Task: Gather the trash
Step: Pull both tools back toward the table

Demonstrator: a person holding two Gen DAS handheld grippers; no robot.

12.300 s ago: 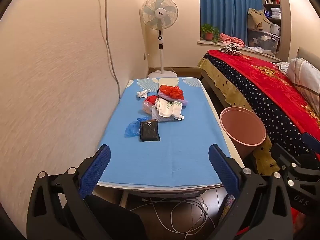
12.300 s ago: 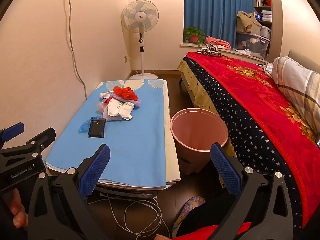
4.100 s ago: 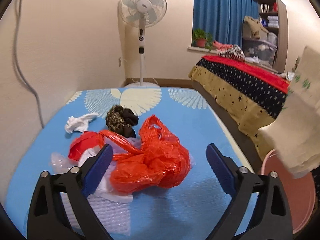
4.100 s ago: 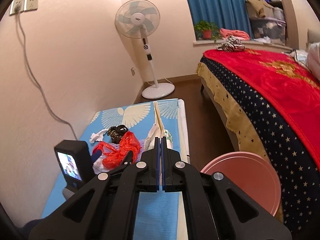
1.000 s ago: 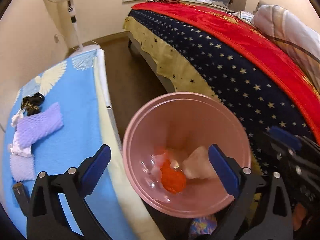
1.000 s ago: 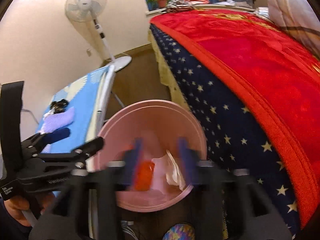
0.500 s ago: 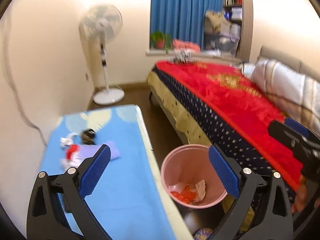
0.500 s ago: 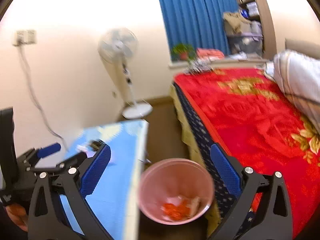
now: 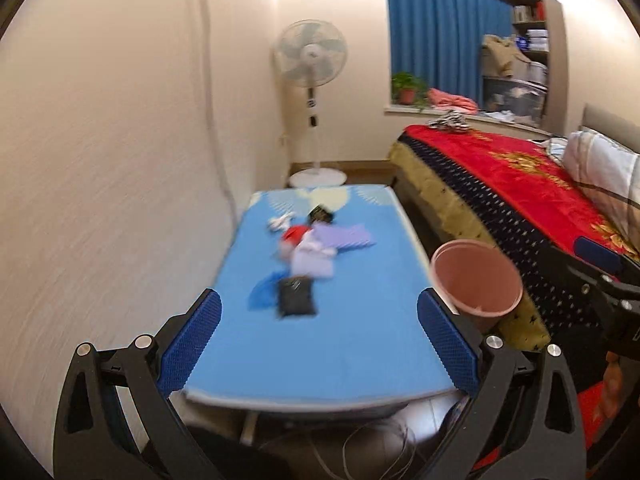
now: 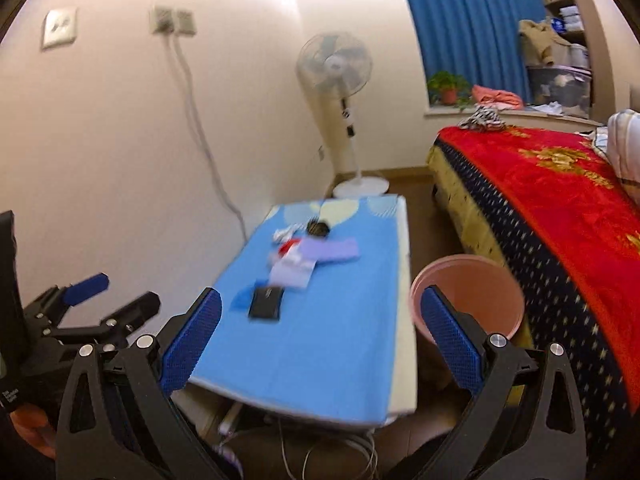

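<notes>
Both views blurred. Left gripper (image 9: 318, 334) jaws released, wide apart, nothing between them. Right gripper (image 10: 320, 334) same: jaws spread wide, empty.

Trash is on the counter (image 9: 352, 340), which has a blue cover, in a loose pile mid-surface: purple foam sheet (image 9: 346, 236), red scrap (image 9: 295, 233), white crumpled bit (image 9: 280, 222), white sheet (image 9: 311, 264), blue bag (image 9: 262, 294). Black pouch (image 9: 295, 297) lies just beside the blue bag, nearest the grippers. Dark bundle (image 9: 320, 214) sits at the far side of the pile.

Pink bin (image 9: 476, 280) stands on the floor between the counter's right edge and the bed (image 9: 520, 200), close to both. From the right wrist view the right finger overlaps the bin rim (image 10: 472, 264).

Surroundings: standing fan (image 9: 310, 60) beyond the counter's far end, cable (image 9: 212, 100) down the left wall, loose cords (image 9: 380, 440) on the floor under the near edge. Nothing between the jaws and the pile.
</notes>
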